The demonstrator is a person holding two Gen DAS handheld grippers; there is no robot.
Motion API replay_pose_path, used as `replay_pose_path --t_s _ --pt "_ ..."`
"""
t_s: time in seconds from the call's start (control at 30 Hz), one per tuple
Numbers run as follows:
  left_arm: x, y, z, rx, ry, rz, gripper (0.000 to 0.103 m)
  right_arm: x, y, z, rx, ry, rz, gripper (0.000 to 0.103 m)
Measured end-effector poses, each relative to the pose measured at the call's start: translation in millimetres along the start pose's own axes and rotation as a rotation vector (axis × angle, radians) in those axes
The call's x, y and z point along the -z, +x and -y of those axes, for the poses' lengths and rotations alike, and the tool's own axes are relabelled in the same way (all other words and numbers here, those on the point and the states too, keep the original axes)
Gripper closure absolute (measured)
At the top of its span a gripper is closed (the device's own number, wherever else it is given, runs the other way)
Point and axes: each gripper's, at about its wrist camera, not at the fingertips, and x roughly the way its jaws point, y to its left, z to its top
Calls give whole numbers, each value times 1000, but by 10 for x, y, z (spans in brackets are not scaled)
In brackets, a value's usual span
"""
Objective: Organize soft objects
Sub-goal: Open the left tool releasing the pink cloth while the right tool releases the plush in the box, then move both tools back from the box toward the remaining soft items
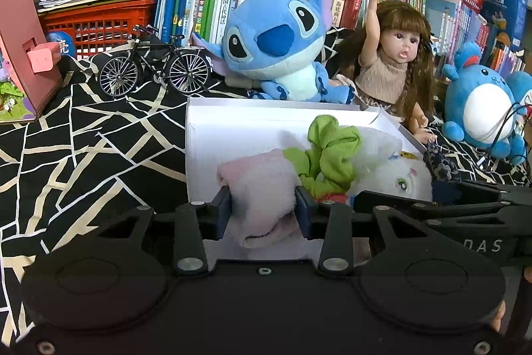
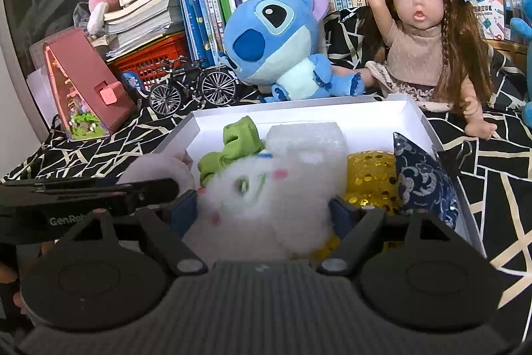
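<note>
Over the shallow white cardboard box [image 2: 442, 135], the left gripper [image 1: 262, 208] pinches a pale pink plush sock [image 1: 259, 185]; the right gripper [image 2: 262, 212] clamps a fluffy white plush toy [image 2: 266, 188] ("GenRob" partly legible on the neighbouring arm)

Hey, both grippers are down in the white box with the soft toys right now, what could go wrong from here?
1. The left gripper is shut on the pink plush, which touches the green cloth; lifting may drag the cloth along.
2. The right gripper straddles the white fluffy toy, close to the left gripper's arm; the two could collide.
3. The white box is crowded; the blue patterned pouch leans at its right wall and might tip out.
</note>
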Motion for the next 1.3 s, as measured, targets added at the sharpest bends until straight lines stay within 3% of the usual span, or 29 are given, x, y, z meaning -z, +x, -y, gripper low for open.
replay_pose_path --t_s 0.33,0.57,1.3 --pt "44 -59 16 0 7 0 55 52 -100 -14 2 -37 13 13" --pt "85 -120 53 -15 24 8 37 94 -201 -15 -2 -43 24 12" --pt "188 -602 104 -7 54 94 18 190 -586 -145 1 -87 84 8"
